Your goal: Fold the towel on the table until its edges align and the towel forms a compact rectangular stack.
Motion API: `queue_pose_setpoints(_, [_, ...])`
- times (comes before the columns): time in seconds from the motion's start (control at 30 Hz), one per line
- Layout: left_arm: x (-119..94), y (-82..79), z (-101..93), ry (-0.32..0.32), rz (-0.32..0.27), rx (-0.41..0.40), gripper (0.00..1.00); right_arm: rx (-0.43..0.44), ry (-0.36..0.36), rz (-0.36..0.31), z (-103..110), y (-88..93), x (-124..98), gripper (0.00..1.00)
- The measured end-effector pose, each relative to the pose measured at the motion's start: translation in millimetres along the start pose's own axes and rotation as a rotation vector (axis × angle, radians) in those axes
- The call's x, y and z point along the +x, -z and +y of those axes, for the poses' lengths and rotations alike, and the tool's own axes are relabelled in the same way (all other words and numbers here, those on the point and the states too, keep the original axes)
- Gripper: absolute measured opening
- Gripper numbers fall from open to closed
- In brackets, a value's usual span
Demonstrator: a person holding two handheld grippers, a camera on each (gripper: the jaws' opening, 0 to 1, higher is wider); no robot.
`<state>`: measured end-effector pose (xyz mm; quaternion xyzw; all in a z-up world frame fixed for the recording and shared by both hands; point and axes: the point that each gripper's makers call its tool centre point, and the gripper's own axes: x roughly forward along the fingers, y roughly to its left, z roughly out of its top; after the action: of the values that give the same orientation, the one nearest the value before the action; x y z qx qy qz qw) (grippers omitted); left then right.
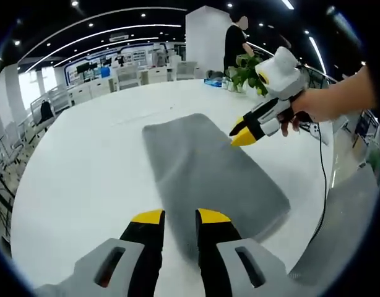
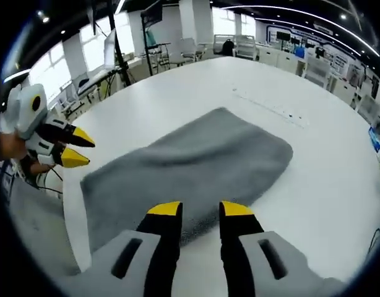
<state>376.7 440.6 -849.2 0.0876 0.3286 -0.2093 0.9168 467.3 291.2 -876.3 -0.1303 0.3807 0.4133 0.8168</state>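
I see the gray towel (image 1: 211, 170) lying flat on the big white desk (image 1: 85, 167), in a soft rectangle shape. My left gripper (image 1: 179, 216) hangs just over its near edge, and its yellow-tipped fingers (image 1: 148, 217) are apart with nothing between them. My right gripper (image 2: 199, 209) is over another edge of the towel, with its fingers spread too and holding nothing.

In the left gripper view, a hand (image 1: 314, 104) holds the right gripper beside the towel's far right side. A black cable (image 1: 321, 179) hangs down from it.

Far off on the desk stands a green plant (image 1: 246, 73) with a small blue thing (image 1: 213, 81) just beside it. A person in black (image 1: 235, 43) stands behind them. White chairs (image 1: 150, 73) and desks are farther back. I cannot read any writing.
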Motion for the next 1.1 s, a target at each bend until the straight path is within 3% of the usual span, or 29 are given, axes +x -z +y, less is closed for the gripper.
queue_pose_setpoints(0.13, [-0.4, -3.0, -0.3, 0.0, -0.002, 0.003, 0.2, -0.041, 0.022, 0.052, 3.4, 13.7, 2.8, 0.2])
queue_pose_setpoints(0.23, [1.1, -2.4, -1.8, 0.002, 0.003, 0.01, 0.2, 0.032, 0.045, 0.062, 3.1, 22.0, 2.6, 0.21])
queue_pose_setpoints(0.4, [3.7, 1.1, -4.9, 0.009, 0.014, 0.023, 0.2, 0.023, 0.075, 0.106, 2.3, 37.9, 3.4, 0.16])
queue_pose_setpoints(0.57, [6.5, 5.8, -9.0, 0.019, 0.026, 0.028, 0.2, 0.042, 0.082, 0.116, 3.4, 41.6, 3.4, 0.09])
queue_pose_setpoints(0.8, [10.2, 8.9, -15.7, 0.037, 0.04, 0.044, 0.2, 0.012, 0.078, 0.148, -6.4, 48.8, 0.5, 0.06])
queue_pose_setpoints(1.1, [21.0, 11.4, -27.5, 0.063, 0.052, 0.059, 0.2, -0.084, 0.076, 0.168, -10.1, 67.3, -18.8, 0.06])
